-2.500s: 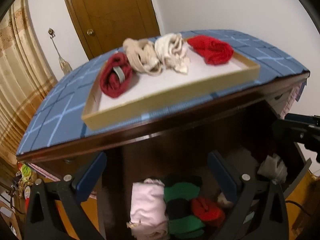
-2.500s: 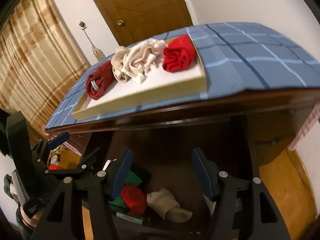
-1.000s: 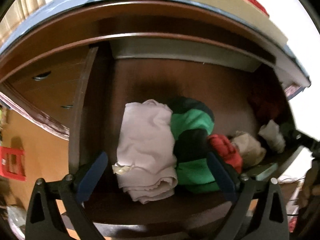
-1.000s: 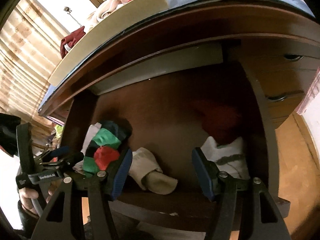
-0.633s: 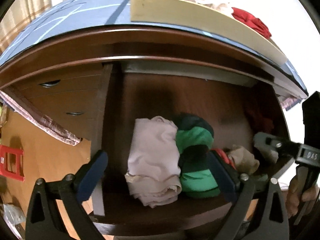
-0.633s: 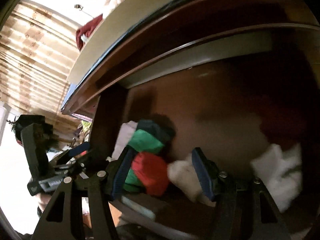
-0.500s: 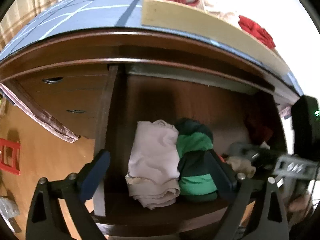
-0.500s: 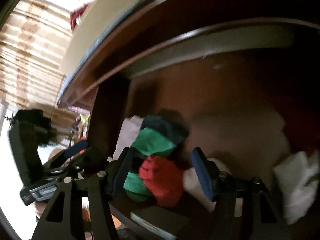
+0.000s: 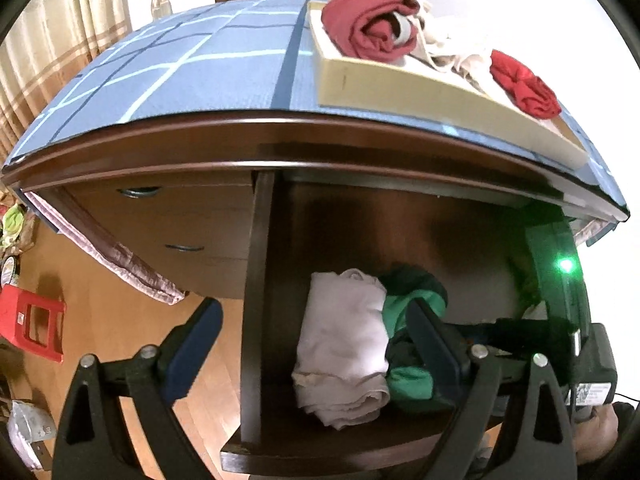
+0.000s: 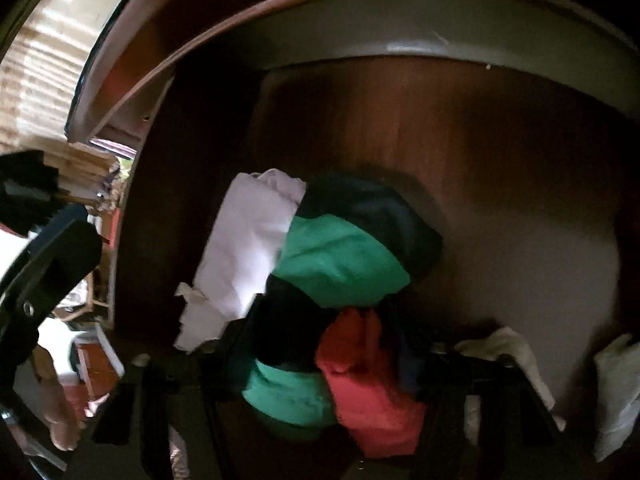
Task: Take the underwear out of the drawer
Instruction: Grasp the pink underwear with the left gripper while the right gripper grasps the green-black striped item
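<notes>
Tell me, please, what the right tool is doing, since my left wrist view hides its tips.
Observer: The right tool is closing its jaws, with a red roll between them in the drawer.
Operator: Is anything beside that roll?
Observer: A green and black roll touches its left side.
Operator: And further right?
Observer: Two white pieces lie there, apart from the red roll.
</notes>
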### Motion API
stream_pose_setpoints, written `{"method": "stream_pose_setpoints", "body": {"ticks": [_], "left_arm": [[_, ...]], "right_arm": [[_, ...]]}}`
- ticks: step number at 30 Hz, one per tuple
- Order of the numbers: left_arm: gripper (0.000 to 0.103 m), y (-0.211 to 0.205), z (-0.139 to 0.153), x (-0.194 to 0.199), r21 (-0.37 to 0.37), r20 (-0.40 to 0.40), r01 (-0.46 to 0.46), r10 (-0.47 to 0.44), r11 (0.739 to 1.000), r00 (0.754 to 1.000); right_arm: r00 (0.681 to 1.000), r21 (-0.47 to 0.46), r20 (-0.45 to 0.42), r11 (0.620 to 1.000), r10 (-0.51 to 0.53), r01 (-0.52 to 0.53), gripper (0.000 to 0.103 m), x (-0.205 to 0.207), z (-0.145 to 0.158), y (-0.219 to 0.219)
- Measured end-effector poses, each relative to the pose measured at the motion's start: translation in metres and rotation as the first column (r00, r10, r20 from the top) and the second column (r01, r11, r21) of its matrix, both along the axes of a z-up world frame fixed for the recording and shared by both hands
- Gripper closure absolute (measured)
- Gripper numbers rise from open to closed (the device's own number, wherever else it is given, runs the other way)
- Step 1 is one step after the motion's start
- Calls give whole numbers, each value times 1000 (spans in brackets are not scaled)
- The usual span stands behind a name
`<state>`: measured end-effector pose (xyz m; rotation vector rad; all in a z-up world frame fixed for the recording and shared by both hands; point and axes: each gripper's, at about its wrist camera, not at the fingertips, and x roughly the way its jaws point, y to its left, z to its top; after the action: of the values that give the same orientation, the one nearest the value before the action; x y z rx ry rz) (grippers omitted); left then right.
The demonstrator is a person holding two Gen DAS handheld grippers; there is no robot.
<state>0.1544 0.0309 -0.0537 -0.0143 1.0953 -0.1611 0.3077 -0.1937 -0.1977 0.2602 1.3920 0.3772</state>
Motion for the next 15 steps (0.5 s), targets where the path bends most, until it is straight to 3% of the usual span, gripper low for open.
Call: {"method": "stream_pose_setpoints", "body": {"ticks": [3, 8, 15], "left_arm": [[9, -7, -6, 0, 7, -21, 23, -23, 1000, 1000], [9, -35, -16, 0, 39, -55, 102, -100, 994, 993], [8, -75, -52, 11, 149, -202, 175, -143, 973, 969]], "right_arm": [[999, -7, 25, 999, -34, 34, 62, -5, 3, -13], [985, -177, 125, 975, -115, 137, 65, -13, 18, -54], [974, -98, 135, 976, -183, 197, 65, -22, 23, -94]]}}
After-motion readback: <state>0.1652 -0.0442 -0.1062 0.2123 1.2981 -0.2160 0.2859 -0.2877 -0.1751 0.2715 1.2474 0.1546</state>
